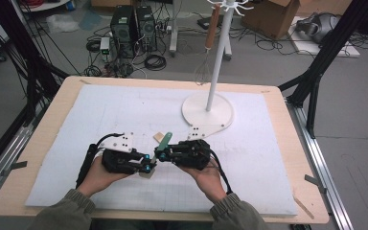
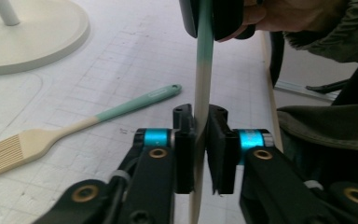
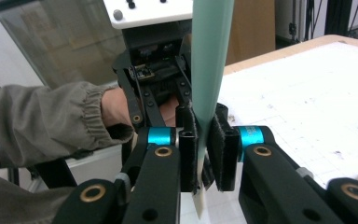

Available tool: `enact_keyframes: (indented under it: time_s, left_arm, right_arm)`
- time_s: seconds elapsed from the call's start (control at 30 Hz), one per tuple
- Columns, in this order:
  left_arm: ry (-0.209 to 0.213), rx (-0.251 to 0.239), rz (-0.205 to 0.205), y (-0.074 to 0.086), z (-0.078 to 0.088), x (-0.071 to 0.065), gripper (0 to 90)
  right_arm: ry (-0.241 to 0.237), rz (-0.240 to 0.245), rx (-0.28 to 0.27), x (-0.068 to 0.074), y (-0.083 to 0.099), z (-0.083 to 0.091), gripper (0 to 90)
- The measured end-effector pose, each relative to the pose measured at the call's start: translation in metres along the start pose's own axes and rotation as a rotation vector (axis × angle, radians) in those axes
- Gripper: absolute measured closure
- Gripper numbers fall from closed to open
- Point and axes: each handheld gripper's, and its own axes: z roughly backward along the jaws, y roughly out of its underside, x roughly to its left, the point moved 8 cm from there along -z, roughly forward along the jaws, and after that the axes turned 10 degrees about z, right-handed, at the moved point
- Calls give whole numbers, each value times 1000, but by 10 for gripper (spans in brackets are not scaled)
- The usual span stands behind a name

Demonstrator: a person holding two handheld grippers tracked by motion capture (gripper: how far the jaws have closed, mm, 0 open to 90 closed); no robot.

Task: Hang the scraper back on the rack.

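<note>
High view shows both my hand-held grippers meeting near the table's (image 1: 268, 158) front. My left hand-held gripper (image 2: 200, 140) and right hand-held gripper (image 3: 204, 140) each clamp the same teal-handled utensil (image 2: 204, 70).

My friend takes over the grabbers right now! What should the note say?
Left gripper: shut on the cream end of the slim mint-green and cream utensil.
Right gripper: shut on the same utensil, nearer its green part.
Things: the utensil spans both grippers above the white mat. A mint-handled pastry brush lies flat on the mat. A wire whisk with a wooden handle hangs on the white hook stand.
Done: utensil lifted, whisk hung.
Left, probably: let one gripper go, hang the utensil, then the brush.
</note>
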Motion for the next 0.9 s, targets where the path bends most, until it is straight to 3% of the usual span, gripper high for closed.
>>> enact_keyframes:
  time_s: [0.2,0.43,0.57,0.9]
  left_arm:
    - [-51,-5,1,1,5,6,657]
    - [-105,-14,18,5,15,16,593]
    - [-127,-12,22,7,19,21,572]
    - [-177,-40,45,11,37,35,505]
  right_arm:
    - [14,1,68,-5,2,8,839]
    - [58,6,128,-17,-4,26,839]
    - [86,30,150,-26,-10,38,839]
    - [151,33,166,-52,-32,67,839]
